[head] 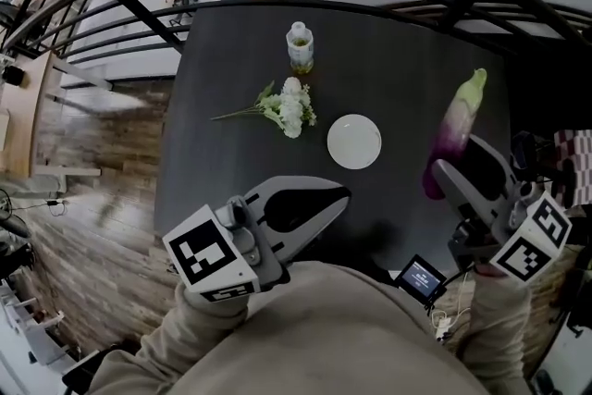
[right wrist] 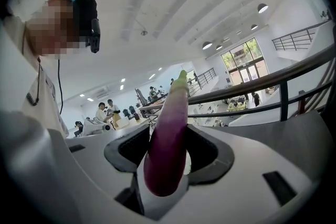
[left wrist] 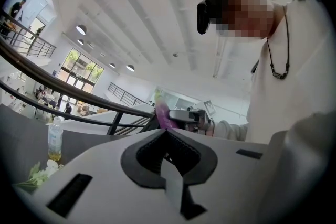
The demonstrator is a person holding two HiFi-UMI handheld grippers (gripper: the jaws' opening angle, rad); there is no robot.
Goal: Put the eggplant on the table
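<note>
Clamped hard in the right tongs: the eggplant, pinched from both sides at its fat purple end, green cap poking up and away toward 1 o'clock. Not down yet! Hanging out at 3 o'clock over the dark tabletop, just inside the right-hand edge by the head view. Contact with the surface impossible to rule out from above, but reads as lifted: standing close to upright in the right gripper view, with only the railing and the bright hall behind it.

Over to the left tongs: pressed together, nothing between them, parked low at 7 o'clock close to the body and aimed across toward the other side. No share in the carry, by the looks of it.

Plenty of landing room. White plate near the centre, sprig of white flowers at 10 o'clock of it, small bottle further out at 12 o'clock. All well apart from the eggplant, with bare dark surface beneath and beside it.

Scoring it, then: pick-up done, hold looking secure, brought over the right place. Left to do, at a guess: tip it flat, lower to a rest, spread the right tongs, back away. Past the halfway mark, with set-down and release both outstanding. Worth watching for a roll toward that near right edge on release: long, round, smooth-skinned, and not much margin on that side.
</note>
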